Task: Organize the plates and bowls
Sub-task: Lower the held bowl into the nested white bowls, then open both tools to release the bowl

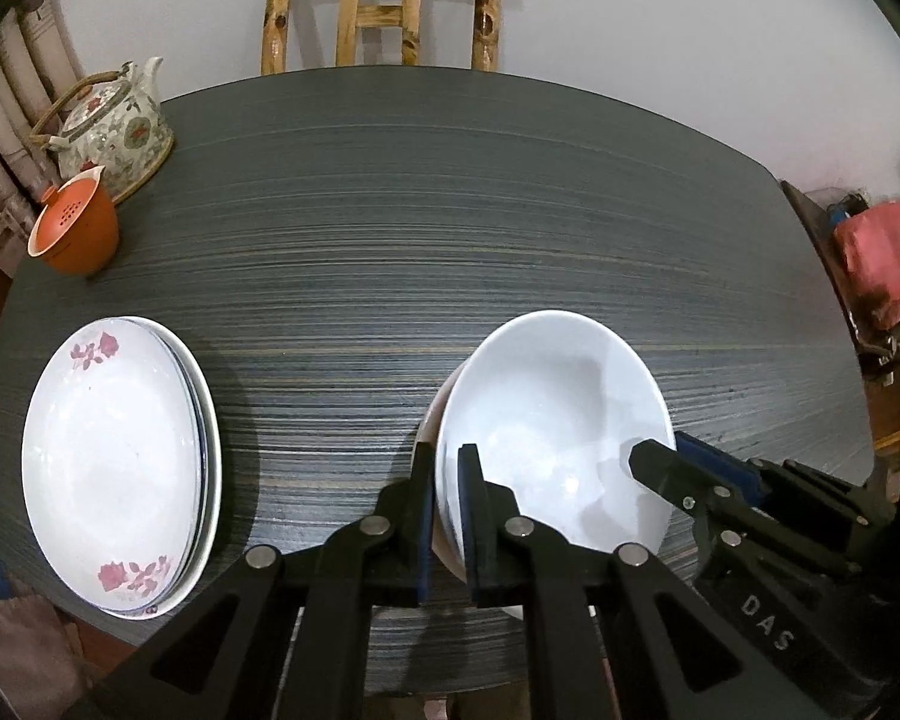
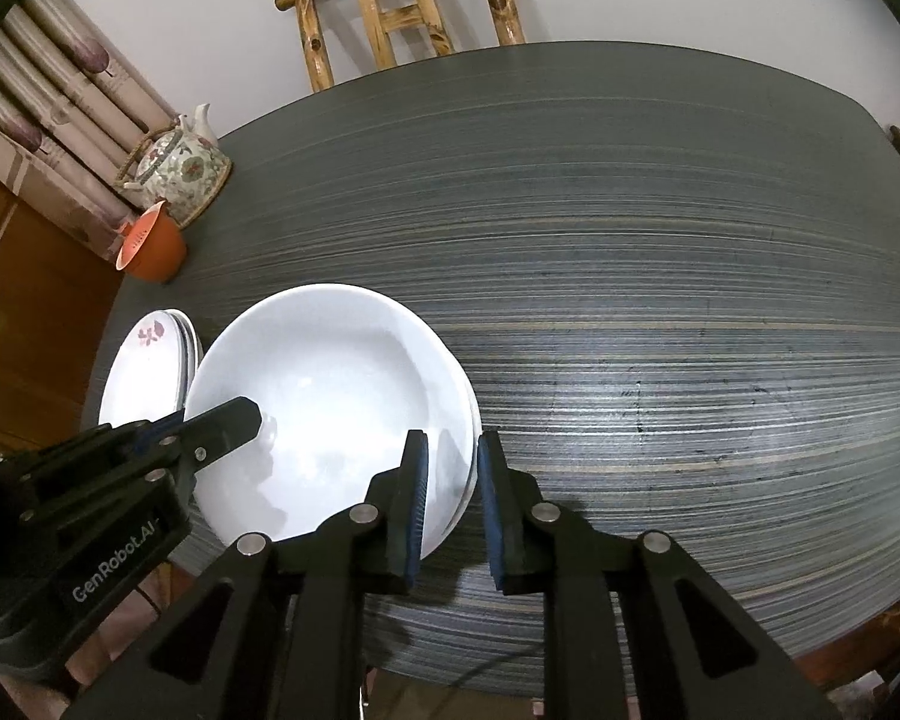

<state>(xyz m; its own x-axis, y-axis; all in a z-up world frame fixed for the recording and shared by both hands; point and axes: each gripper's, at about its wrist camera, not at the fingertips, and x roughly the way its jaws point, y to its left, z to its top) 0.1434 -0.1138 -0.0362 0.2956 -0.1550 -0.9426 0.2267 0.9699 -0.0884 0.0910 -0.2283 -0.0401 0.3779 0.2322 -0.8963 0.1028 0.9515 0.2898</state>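
A white bowl (image 1: 558,414) sits on top of another bowl near the table's front edge; it also shows in the right wrist view (image 2: 330,396). My left gripper (image 1: 447,480) is shut on the bowl stack's left rim. My right gripper (image 2: 453,468) straddles the stack's right rim with its jaws a little apart, not closed on it; it shows in the left wrist view (image 1: 666,462). A stack of white plates with pink flowers (image 1: 120,468) lies at the left; it also shows in the right wrist view (image 2: 150,360).
A flowered teapot (image 1: 114,126) and an orange cup with a strainer (image 1: 75,228) stand at the table's far left corner. A wooden chair (image 1: 384,6) is behind the dark striped table (image 1: 450,210). A pink bag (image 1: 882,252) lies off to the right.
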